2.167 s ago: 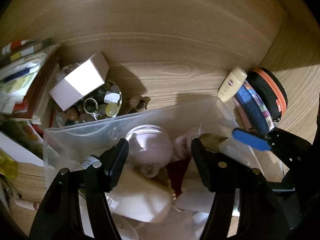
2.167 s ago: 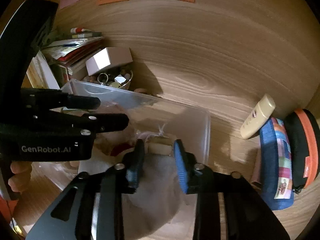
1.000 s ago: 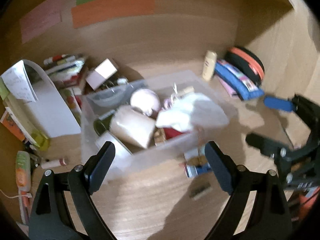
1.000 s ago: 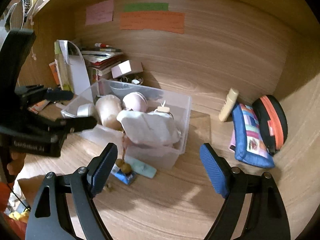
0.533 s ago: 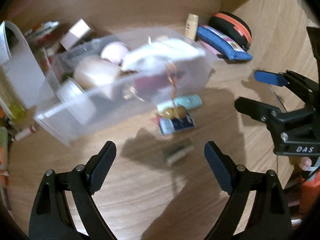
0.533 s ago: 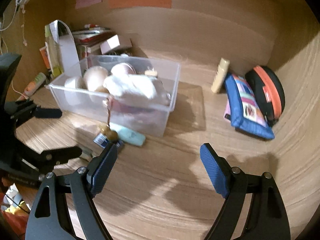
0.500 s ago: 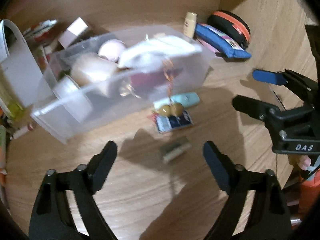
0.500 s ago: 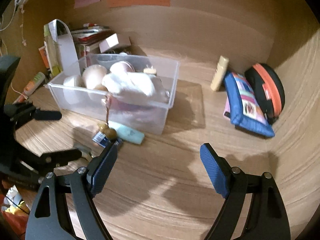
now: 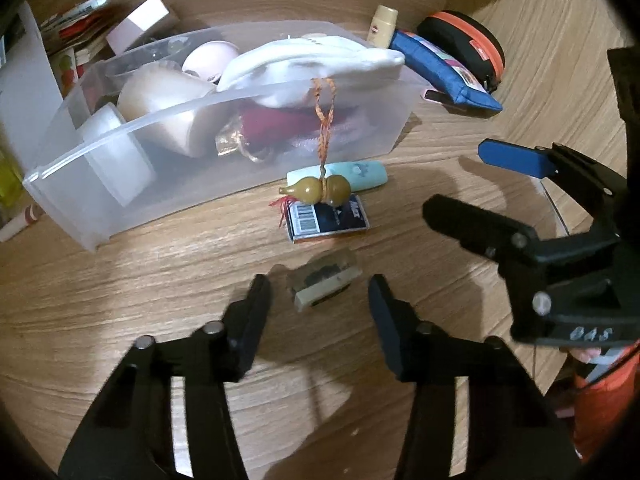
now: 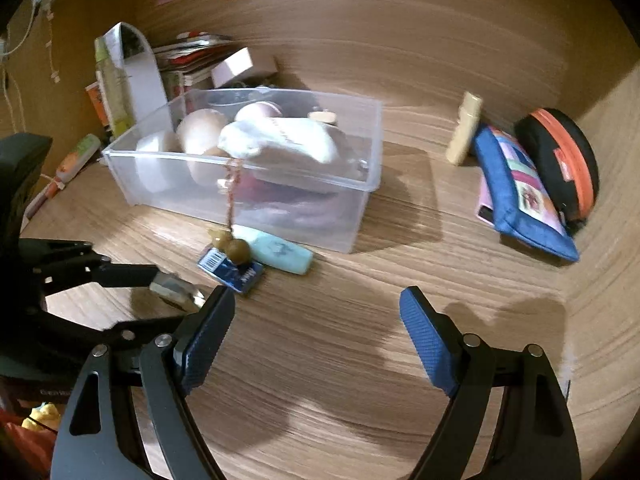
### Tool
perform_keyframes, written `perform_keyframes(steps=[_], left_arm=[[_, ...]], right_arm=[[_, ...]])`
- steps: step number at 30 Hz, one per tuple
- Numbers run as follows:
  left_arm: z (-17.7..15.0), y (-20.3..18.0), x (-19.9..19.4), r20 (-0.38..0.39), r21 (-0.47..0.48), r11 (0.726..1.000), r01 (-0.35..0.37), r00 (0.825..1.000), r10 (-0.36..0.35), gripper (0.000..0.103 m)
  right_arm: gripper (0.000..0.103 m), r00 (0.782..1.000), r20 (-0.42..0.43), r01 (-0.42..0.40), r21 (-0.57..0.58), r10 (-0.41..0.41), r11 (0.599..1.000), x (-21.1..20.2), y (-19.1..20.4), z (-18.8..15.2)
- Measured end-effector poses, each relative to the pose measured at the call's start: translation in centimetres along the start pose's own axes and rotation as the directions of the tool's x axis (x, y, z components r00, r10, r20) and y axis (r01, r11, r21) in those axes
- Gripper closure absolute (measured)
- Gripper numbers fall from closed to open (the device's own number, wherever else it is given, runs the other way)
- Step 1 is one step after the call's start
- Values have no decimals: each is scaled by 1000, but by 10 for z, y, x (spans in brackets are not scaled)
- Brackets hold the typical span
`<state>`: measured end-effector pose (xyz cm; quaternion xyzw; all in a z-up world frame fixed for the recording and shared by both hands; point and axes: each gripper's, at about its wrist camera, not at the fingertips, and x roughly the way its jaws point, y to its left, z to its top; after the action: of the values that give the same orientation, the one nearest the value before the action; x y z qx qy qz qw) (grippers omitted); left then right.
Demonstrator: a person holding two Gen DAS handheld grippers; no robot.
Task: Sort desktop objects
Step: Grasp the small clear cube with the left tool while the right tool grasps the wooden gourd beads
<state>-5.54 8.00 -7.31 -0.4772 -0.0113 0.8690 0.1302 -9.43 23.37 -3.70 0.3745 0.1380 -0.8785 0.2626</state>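
Observation:
A clear plastic bin [image 9: 100,200] [image 10: 360,216] full of items stands on the wooden desk, a white pouch [image 9: 312,60] on top. A gourd charm [image 9: 320,191] hangs from it on an orange cord, over a blue card box [image 9: 328,220] and a mint tube [image 9: 360,172]. A small grey block [image 9: 324,280] lies just ahead of my open left gripper [image 9: 318,300], between its fingers without contact. My right gripper [image 10: 316,320] is open and empty above bare desk, to the right of the left one.
A blue pouch [image 10: 520,192], a black and orange case [image 10: 560,160] and a beige tube [image 10: 464,128] lie at the back right. Books, a white box [image 10: 236,66] and papers crowd the back left. Wooden walls close off the back and right.
Both grippers pulled back from the bin and opened wide. The left gripper then dropped toward the desk and narrowed around the grey block. The right gripper stayed wide open.

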Motion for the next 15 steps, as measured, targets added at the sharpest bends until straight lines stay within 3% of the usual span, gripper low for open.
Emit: perform_keyframes(steps=[5, 11, 15], left_arm=[[1, 3, 0, 21, 4, 1000, -14, 1000, 14, 66], [-1, 24, -13, 62, -43, 999, -25, 998, 28, 66], [-3, 40, -21, 81, -80, 996, -27, 996, 34, 66]], right_arm=[[24, 1000, 7, -17, -6, 17, 1000, 2, 4, 6], [37, 998, -21, -53, -32, 52, 998, 16, 18, 14], [53, 997, -47, -65, -71, 62, 995, 30, 33, 19]])
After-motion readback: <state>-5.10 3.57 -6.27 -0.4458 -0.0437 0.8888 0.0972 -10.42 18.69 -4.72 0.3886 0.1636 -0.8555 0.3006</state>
